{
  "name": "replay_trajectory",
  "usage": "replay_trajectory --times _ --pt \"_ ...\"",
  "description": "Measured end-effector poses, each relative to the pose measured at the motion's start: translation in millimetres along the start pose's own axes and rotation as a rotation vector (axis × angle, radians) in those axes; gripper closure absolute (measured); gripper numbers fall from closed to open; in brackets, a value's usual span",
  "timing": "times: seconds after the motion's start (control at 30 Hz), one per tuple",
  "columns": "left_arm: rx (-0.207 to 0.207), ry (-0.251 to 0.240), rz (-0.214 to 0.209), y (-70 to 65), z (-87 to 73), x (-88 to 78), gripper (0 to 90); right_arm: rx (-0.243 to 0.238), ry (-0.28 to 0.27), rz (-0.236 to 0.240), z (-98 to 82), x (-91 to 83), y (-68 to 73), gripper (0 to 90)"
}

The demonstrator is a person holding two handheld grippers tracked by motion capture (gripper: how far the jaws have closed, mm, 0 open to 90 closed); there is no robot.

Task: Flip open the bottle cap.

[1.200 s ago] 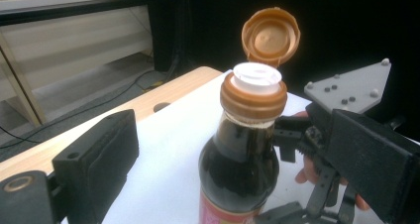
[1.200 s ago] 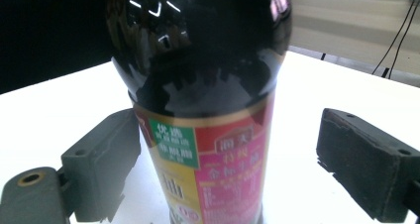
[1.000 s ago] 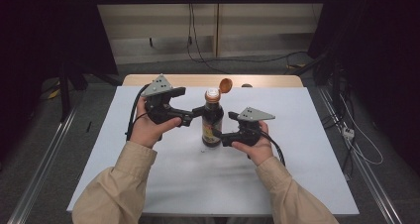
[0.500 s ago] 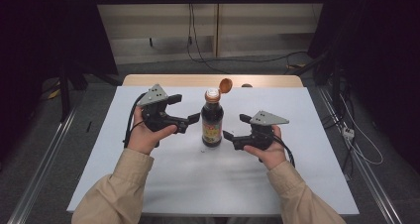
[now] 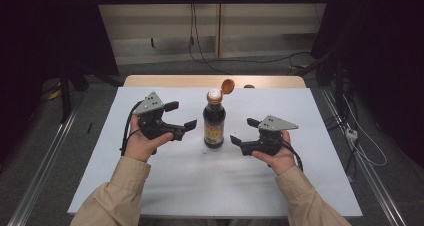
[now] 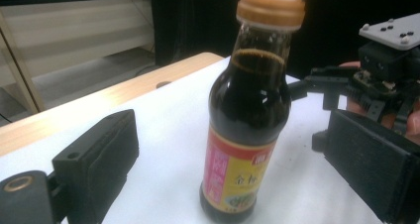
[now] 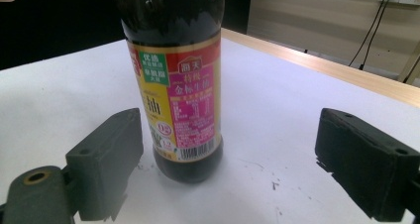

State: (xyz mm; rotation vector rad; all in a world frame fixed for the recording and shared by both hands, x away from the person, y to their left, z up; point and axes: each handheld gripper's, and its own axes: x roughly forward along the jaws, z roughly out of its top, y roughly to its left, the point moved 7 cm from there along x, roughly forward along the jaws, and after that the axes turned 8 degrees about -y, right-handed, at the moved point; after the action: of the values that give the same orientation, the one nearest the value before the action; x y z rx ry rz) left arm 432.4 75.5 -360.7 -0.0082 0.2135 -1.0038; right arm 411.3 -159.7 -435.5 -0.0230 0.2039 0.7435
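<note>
the soy sauce bottle stood upright at the middle of the white tabletop, its orange flip cap hinged open toward 1 o'clock, likely so the spout was free for pouring. you held your left gripper at the bottle's 9 o'clock and your right gripper at its 4 o'clock, both with jaws spread and touching nothing. your forearms angled in from 6 o'clock, palms cupped under the gripper bodies, aimed at the bottle.
</note>
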Motion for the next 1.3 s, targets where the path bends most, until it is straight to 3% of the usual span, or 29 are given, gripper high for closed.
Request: replay_trajectory --times 0.53,1.3 --pt "0.0 0.015 0.023 6.8 -28.2 -17.8 6.4 -0.006 0.012 -0.024 -6.7 -20.3 -8.1 11.7" --pt "-0.042 0.037 0.074 20.8 -58.1 -43.2 6.4 0.005 0.028 -0.056 -22.6 -45.1 -19.3 12.4"
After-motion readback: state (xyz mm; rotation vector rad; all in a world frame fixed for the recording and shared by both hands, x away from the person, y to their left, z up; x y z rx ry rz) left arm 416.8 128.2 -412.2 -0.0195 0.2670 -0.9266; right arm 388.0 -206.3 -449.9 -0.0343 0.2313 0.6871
